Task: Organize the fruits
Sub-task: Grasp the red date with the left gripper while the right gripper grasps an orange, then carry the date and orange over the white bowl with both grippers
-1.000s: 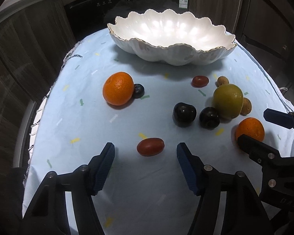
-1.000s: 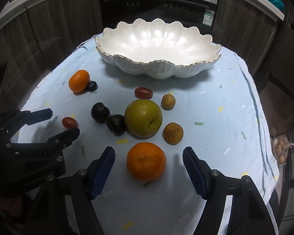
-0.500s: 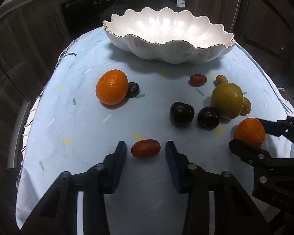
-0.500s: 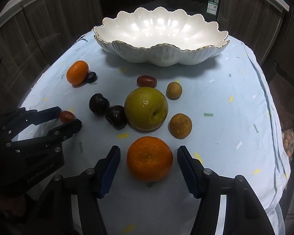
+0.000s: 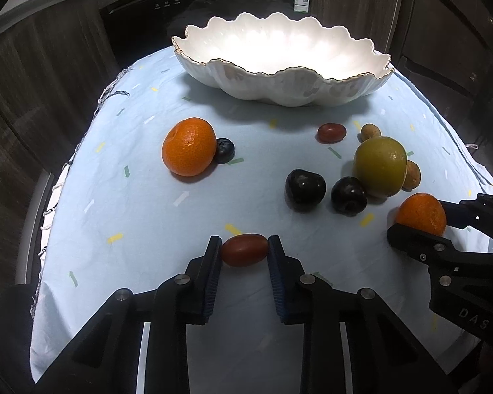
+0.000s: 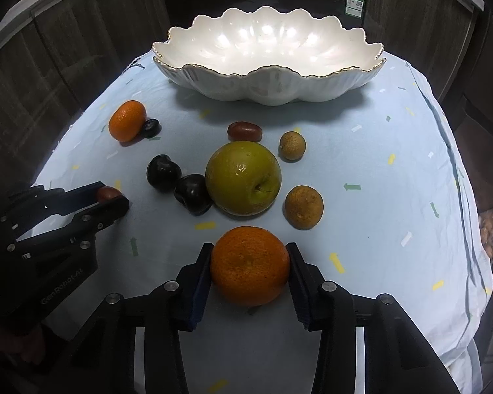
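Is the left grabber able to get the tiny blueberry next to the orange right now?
Probably not yet. The left gripper is shut on a red date, so it's busy. The path to the blueberry looks free, but that sits tight against the far orange, so pinching it would be fiddly.

Left gripper (image 5: 245,251) low over the tabletop (image 5: 154,216), blue pads (image 5: 213,262) pressed against both ends of a small red fruit (image 5: 244,250). Right gripper (image 6: 249,264) likewise low, fingers closed on a mandarin (image 6: 249,265).

Two oranges (image 6: 249,265) (image 6: 127,120), two plums (image 6: 163,173) (image 6: 193,193), one bowl (image 6: 269,88).
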